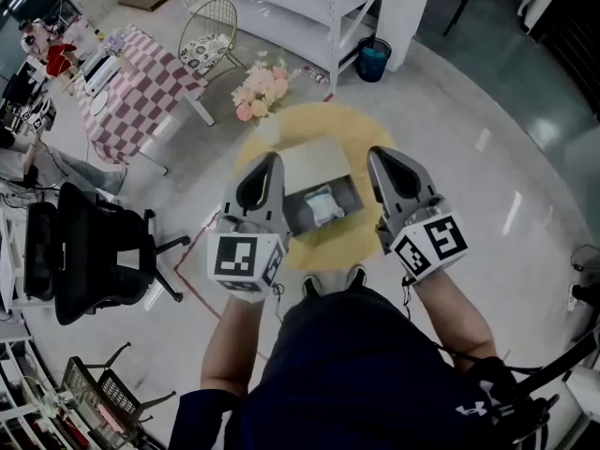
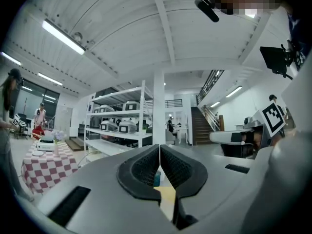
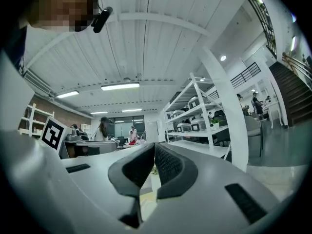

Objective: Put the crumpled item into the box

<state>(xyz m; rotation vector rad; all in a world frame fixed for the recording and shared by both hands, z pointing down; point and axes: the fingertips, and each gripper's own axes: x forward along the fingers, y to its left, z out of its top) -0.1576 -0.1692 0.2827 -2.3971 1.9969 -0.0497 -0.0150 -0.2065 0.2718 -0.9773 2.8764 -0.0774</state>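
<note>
An open grey box (image 1: 302, 212) rests on a round yellow mat (image 1: 281, 139) on the floor below me. A pale crumpled item (image 1: 325, 204) lies inside the box. My left gripper (image 1: 274, 160) hovers over the box's left side, its jaws shut with nothing between them. My right gripper (image 1: 376, 155) is held over the box's right side, likewise shut and empty. In the left gripper view the left gripper (image 2: 159, 152) points level into the room, pads pressed together. The right gripper (image 3: 154, 152) looks the same in its own view. Neither gripper view shows the box.
A black office chair (image 1: 84, 251) stands at the left. A checkered table (image 1: 141, 87), a wire chair (image 1: 208, 36) and a flower bouquet (image 1: 258, 92) are behind the mat. White shelving (image 1: 281, 7) and a teal bin (image 1: 372, 59) stand farther back.
</note>
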